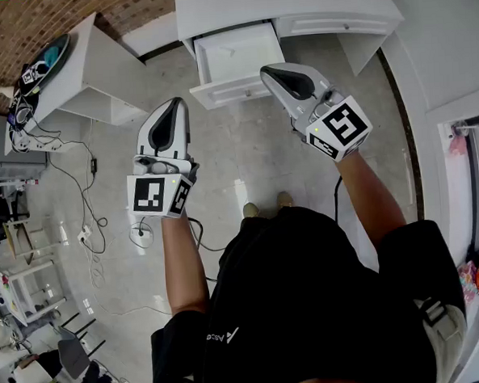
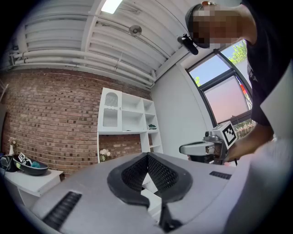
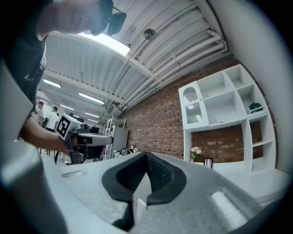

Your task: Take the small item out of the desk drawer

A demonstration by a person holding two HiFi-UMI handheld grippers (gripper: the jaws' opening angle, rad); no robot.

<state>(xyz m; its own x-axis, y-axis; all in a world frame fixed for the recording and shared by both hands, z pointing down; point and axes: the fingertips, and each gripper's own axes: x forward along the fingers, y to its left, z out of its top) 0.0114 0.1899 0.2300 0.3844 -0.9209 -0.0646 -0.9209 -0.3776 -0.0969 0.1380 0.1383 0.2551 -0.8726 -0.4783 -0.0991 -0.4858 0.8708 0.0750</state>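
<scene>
The desk drawer (image 1: pixel 237 56) is pulled out from the white desk (image 1: pixel 293 5), and the head view looks down into it. Its inside shows only as a plain white surface, and I cannot tell from here where the small item lies.

The right tongs (image 1: pixel 268 70) is held just at the right front corner of the drawer, with its tip pointing toward it. Its jaws are fully together and nothing is between them; the right gripper view (image 3: pixel 146 156) shows the two black pads meeting at the tip.

The left tongs (image 1: pixel 173 104) is below and to the left of the drawer, over the pale floor (image 1: pixel 246 162) and apart from the drawer front. In the left gripper view (image 2: pixel 147 156) its jaws are also closed tip to tip and hold nothing.

Beyond the tongs, a white shelf unit (image 2: pixel 123 123) stands against a brick wall (image 2: pixel 50 119). Cables (image 1: pixel 86 196) lie on the floor at the left.
</scene>
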